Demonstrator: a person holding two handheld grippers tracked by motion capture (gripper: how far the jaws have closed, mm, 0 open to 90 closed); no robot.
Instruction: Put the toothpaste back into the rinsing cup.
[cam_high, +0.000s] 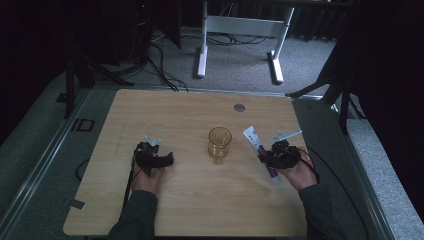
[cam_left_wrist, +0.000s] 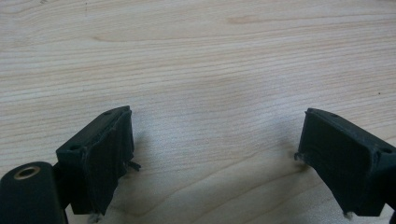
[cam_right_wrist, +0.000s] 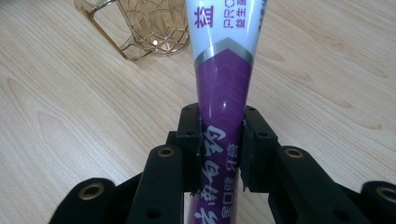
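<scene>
Clamped in the right tongs (cam_right_wrist: 219, 154), the purple-and-white tube (cam_right_wrist: 223, 88) lies on the tabletop (cam_high: 190, 200) just right of the amber mug (cam_high: 219, 144); pickup looks done, placing remains. Left of the mug, the left tongs (cam_high: 159, 156) gape empty.

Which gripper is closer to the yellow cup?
Right. The right gripper, clamped on the toothpaste tube, sits just right of the cup; the open left gripper is farther left.
</scene>
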